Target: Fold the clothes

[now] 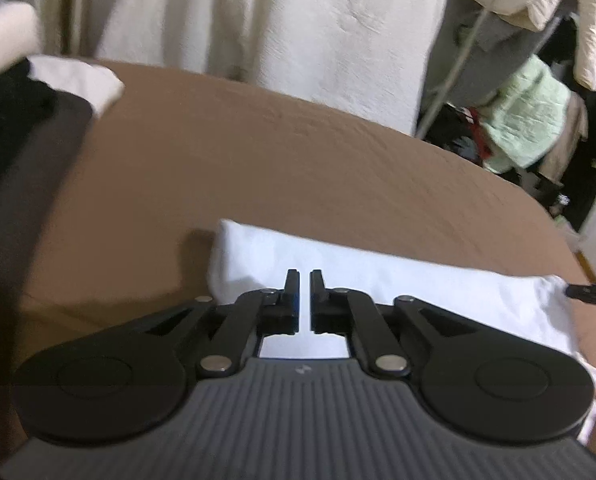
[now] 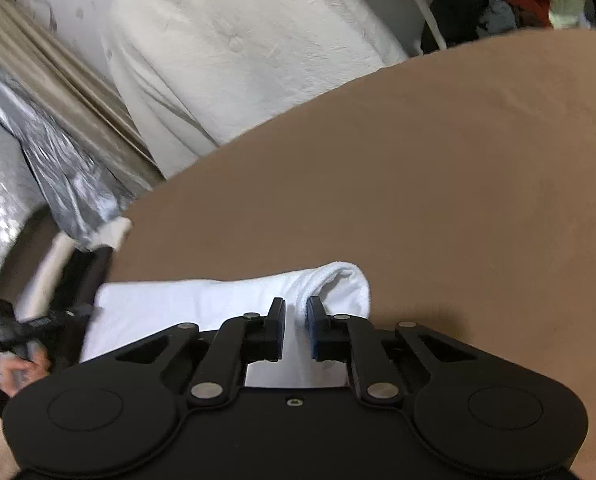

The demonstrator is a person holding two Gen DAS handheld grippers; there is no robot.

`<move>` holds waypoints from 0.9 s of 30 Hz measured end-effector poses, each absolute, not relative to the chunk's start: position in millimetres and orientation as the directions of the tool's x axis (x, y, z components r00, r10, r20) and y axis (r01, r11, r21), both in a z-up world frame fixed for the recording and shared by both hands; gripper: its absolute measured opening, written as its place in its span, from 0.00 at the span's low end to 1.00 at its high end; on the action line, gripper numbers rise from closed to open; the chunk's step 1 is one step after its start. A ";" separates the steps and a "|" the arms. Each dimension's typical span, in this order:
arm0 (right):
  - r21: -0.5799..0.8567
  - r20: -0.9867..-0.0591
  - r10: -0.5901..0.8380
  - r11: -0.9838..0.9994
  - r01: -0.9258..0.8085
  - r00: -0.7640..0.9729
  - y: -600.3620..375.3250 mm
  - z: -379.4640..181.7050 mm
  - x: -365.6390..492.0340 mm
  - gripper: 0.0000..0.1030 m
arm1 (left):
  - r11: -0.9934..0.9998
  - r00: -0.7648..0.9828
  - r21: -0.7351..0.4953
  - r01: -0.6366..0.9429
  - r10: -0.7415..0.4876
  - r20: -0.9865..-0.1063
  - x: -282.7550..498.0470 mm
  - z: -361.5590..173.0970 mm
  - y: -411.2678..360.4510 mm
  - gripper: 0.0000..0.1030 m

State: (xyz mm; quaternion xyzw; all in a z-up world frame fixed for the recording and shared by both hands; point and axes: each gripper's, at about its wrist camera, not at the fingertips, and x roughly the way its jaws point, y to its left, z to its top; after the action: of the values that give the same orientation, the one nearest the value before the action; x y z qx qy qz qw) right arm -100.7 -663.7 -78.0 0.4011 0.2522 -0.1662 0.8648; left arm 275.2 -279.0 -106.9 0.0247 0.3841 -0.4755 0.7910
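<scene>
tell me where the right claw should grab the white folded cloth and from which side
Take the white folded cloth at its rolled end, coming in low from the near edge. That end curls up off the brown bed cover, so one finger could likely slip under.

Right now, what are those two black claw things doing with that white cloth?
A person holds a gripper in each hand over a folded white cloth lying on a brown bed. The left gripper is over the middle of the cloth, its jaws nearly closed with just a thin gap. The right gripper is at the cloth's rolled end, slightly open. Neither clearly pinches fabric. More clothes sit at the bed's far corner.
</scene>
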 end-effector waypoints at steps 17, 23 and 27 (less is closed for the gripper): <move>0.605 -0.574 -0.095 0.621 0.499 0.814 -663.2 -79.2 -84.4 0.13 | 0.545 0.201 -0.464 0.698 -0.771 -0.604 278.3 -138.9 -283.6 0.06; 0.576 -0.608 -0.129 0.607 0.547 0.784 -664.6 -89.7 -76.8 0.06 | 0.570 0.244 -0.438 0.695 -0.760 -0.602 283.2 -139.4 -293.8 0.05; 0.538 -0.562 -0.191 0.655 0.531 0.805 -663.8 -78.3 -81.5 0.06 | 0.503 0.298 -0.488 0.714 -0.848 -0.437 281.9 -108.6 -274.7 0.04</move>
State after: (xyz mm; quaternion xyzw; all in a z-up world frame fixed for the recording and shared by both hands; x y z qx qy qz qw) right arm -81.5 -663.8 -78.3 0.3611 0.2354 -0.2055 0.8786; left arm 281.9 -274.7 -108.6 -0.1005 0.3351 -0.4885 0.7994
